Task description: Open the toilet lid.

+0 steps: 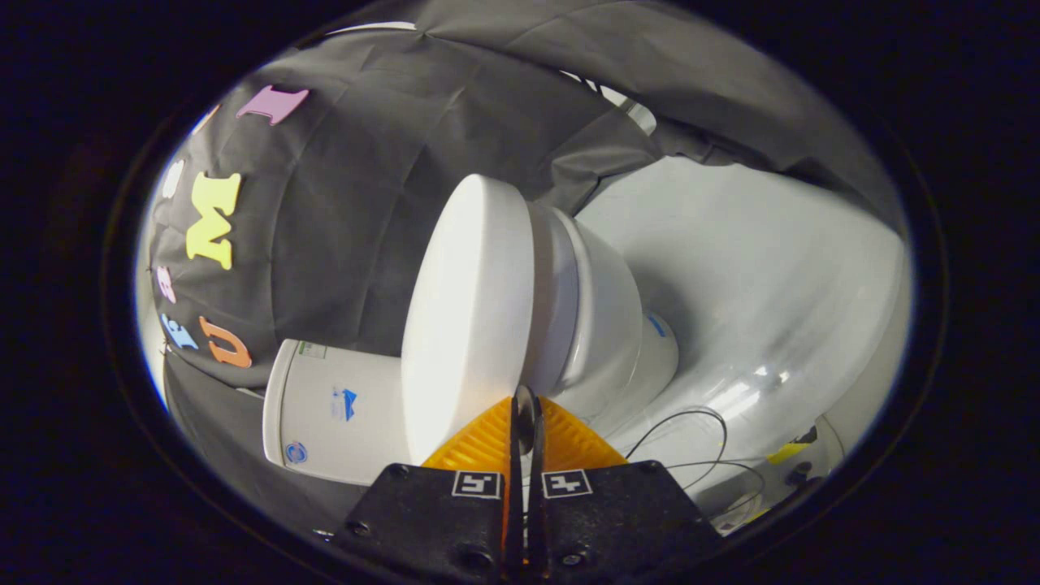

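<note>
Gripper (525,406): fingers are seen nearly together, a thin slit left between them; the front rim of the lid appears to be pinched in that slit. Whether both pads actually press on it cannot be told.
Task thing: the white, smooth, oval plastic toilet lid (467,317) is seen just ahead of the fingertips, its front edge meeting them. The view is rolled sideways, so the lid's broad top face is shown side-on.
Lid state: a shadowed gap is visible between the lid and the white seat ring (561,301) beneath it. The lid is judged slightly raised or barely cracked, not opened.
Bowl: the white glazed ceramic toilet bowl (617,325) is seen behind the seat, tapering to its pedestal.
Tank: the white boxy ceramic cistern (333,414) is seen beyond the lid's hinge end, against the black cloth wall (341,187).
Floor: a pale glossy floor sheet (756,268) is laid under the bowl; thin dark cables (691,422) are looped on it near the gripper.
Step in hand: the lid's front edge is judged engaged; the lift is only begun at most.
Next move: the edge is to be swung in an arc about the rear hinge, toward the cistern, until the lid is rested upright.
Caution: the grip is thin and the rim smooth, so slip-out mid-arc is judged possible; the wrist should be rotated with the lid.
</note>
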The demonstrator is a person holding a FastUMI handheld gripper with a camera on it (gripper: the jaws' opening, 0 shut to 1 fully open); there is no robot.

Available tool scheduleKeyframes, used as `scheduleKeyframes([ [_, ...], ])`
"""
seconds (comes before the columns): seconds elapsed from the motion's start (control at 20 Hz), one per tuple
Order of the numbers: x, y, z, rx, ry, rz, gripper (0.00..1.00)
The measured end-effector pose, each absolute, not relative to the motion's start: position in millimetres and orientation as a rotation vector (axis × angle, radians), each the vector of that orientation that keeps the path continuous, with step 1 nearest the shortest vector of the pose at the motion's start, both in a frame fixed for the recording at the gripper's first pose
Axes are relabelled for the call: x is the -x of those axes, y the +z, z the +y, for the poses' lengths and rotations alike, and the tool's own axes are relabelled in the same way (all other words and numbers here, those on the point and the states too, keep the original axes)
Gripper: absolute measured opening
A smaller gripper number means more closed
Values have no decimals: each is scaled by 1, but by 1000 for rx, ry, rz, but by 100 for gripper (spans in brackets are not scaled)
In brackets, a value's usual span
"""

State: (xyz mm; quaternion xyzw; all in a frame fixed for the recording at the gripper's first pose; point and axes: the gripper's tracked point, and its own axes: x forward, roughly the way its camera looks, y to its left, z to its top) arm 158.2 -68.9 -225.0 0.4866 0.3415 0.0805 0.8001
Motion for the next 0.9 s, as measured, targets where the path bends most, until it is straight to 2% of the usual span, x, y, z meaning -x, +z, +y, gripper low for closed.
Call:
scheduleKeyframes([
  [0.9, -147, -162, -55, -941, 157, 673, 4],
])
